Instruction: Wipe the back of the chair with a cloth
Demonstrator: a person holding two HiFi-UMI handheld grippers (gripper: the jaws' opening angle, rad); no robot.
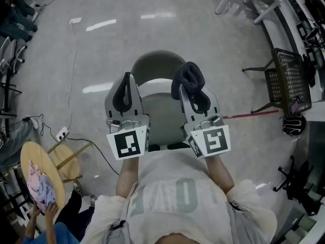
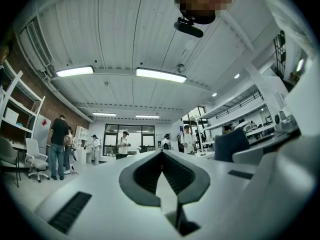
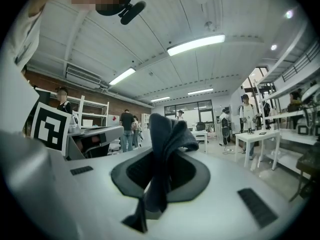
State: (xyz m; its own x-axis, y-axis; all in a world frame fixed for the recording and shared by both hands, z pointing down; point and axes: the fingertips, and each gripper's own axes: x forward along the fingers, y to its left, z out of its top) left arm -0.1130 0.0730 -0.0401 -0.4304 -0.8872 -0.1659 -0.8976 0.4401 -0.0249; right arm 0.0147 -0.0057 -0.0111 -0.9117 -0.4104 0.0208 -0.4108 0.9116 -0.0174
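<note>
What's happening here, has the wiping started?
Not yet, by the look of it. A person stands over a chair with a gripper raised in each hand, both pointing up. The right gripper is clamped on a dark cloth, which sticks up out of its jaws. The left gripper has its jaws together with nothing between them. The cloth is not touching the chair.

Open workroom, seen from above and from low down.
At near left a round wooden table (image 1: 31,159) holds a pink fabric bundle (image 1: 38,186), and a power strip (image 1: 61,133) lies on the grey floor (image 1: 203,29) just beyond it. A black mesh chair (image 1: 290,80) stands at right. Far off, people (image 2: 59,146) stand under long ceiling lights (image 2: 160,74).
</note>
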